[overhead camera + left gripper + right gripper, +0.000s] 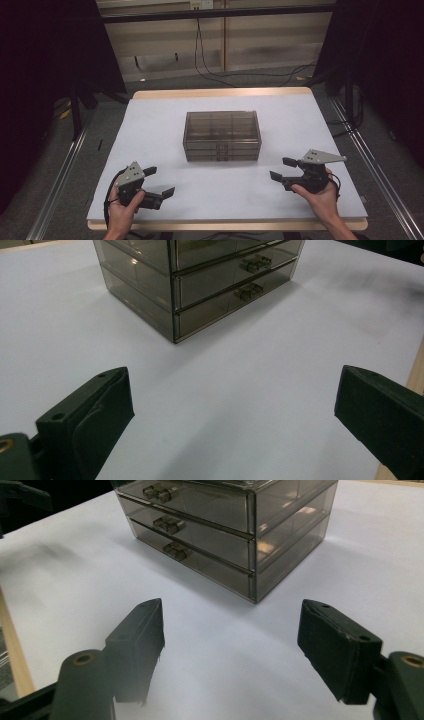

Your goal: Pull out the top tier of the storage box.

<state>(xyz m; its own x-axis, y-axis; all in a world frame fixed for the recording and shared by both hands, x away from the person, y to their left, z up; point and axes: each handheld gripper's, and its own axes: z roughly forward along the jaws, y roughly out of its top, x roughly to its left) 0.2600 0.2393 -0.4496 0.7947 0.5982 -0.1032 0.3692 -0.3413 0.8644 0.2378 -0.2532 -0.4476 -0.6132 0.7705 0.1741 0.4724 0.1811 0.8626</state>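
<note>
A smoky transparent drawer box with three stacked drawers stands in the middle of the white table top, its small handles facing the person. My left gripper rests near the front left of the table, held in a hand, jaws open with nothing between them. My right gripper sits at the front right, also open and empty. In the left gripper view the drawer box lies ahead past the open left gripper. In the right gripper view the drawer box stands beyond the open right gripper, all drawers closed.
The white sheet covers a wooden table whose edge shows along the front. Metal rails run along both sides on the floor, and cables trail behind the table.
</note>
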